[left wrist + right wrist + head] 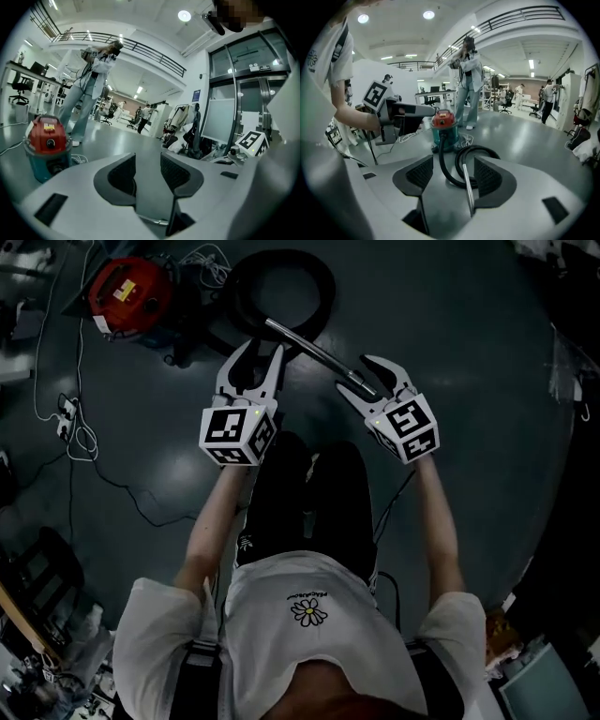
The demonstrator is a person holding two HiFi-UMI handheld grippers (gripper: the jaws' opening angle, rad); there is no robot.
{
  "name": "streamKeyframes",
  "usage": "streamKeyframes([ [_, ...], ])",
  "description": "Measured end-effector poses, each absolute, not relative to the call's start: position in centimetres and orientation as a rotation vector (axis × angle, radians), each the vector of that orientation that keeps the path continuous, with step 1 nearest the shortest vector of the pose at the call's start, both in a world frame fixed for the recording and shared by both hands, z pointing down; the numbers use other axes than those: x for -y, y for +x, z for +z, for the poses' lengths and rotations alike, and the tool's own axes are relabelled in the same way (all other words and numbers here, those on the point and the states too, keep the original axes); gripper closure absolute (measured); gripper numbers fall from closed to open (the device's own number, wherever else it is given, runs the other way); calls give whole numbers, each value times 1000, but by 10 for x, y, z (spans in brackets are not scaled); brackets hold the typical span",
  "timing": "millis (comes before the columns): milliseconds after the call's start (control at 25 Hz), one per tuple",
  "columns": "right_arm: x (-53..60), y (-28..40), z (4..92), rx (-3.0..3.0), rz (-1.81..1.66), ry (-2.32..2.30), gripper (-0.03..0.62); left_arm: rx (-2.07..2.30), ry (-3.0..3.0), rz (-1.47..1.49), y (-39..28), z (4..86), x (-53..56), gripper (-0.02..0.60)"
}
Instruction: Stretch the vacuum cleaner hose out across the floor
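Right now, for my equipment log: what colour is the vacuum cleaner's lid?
The lid is red, clearest in the right gripper view.

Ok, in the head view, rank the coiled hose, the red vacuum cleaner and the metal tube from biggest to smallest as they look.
Largest: the coiled hose, the widest loop.
Next: the red vacuum cleaner, only slightly smaller, nearly a tie.
Smallest: the metal tube, long but thin, so it covers the least area.

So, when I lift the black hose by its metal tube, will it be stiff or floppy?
Probably floppy: the hose lies in a loose coil, so it should sag and uncoil. The metal tube looks straight and shiny, so likely rigid, perhaps slippery.
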State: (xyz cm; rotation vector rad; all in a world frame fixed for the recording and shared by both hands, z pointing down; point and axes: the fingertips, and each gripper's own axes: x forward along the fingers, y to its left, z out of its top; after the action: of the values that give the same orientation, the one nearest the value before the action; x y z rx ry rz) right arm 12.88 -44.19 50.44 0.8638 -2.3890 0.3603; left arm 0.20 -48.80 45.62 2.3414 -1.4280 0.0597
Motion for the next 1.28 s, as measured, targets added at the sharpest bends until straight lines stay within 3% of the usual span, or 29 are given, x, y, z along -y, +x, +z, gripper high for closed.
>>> streamKeyframes([
  [280,497,124,771,2279,369,707,335,1408,2325,91,1,684,545,434],
  [520,523,139,906,2124,382,592,335,1423,2290,104,-5,779,556,434],
  [1000,537,129,1048,1846,475,422,336,1439,2230,162,-25,829,552,434],
  [1080,543,126,1051,1819,486,500,455,1443,2226,169,-26,831,554,434],
  [1280,544,102,1036,1954,583,597,458,1460,2219,196,-27,835,556,434],
])
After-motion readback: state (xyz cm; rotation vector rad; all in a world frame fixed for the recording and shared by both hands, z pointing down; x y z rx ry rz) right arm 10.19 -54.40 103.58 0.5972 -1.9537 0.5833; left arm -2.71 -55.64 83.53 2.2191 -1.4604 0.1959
